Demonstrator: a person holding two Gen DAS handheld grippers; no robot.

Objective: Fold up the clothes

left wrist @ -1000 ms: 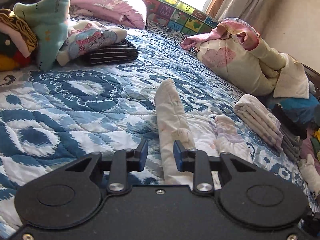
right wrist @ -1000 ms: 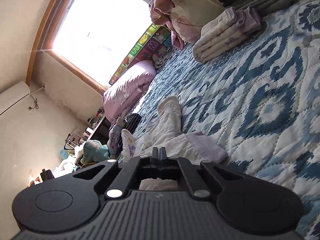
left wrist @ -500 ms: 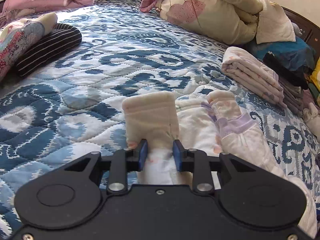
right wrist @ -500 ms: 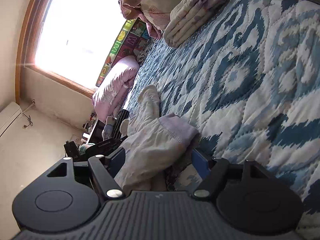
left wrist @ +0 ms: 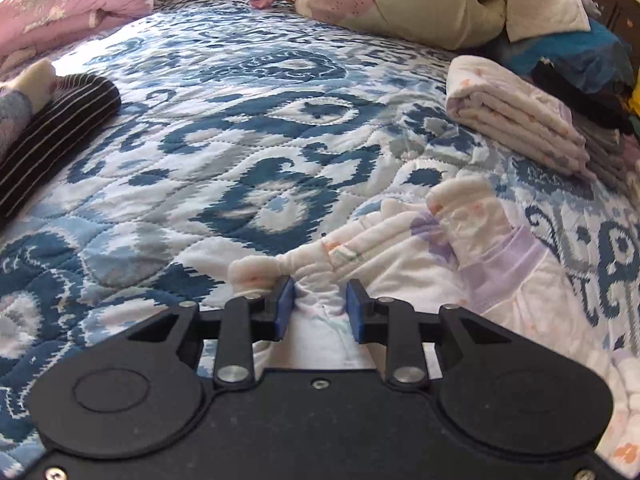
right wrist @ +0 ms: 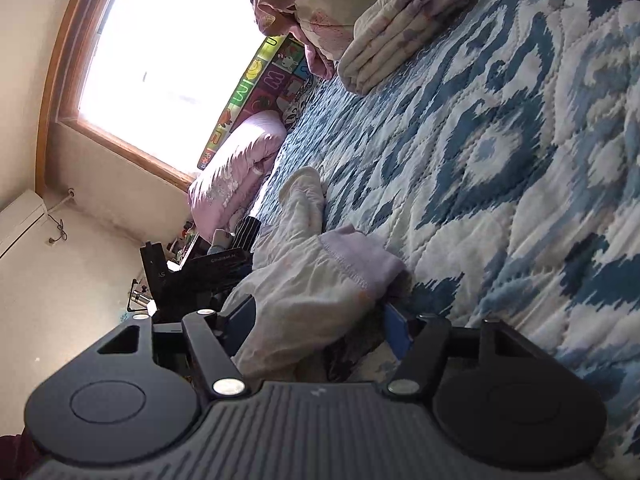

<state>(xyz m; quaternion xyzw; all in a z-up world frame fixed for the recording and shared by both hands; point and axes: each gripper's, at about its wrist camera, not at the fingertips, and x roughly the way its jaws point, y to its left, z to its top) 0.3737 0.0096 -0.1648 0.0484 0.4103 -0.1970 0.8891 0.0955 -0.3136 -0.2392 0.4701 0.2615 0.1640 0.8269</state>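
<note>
Right gripper (right wrist: 320, 316) has let go of the lilac waistband, jaws now closing around it again, while left gripper (left wrist: 320, 306) has dragged the pinched pant leg (left wrist: 320, 316) across the quilt's (left wrist: 240, 128) near edge—fold underway.

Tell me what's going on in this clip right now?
A person with a gripper in each hand is folding a small white and lilac garment on a blue patterned quilt. The left gripper grips a bunched sleeve of it. The right gripper straddles the lilac-cuffed end, its jaws closing but not yet pinching. A folded stack lies nearby.
</note>
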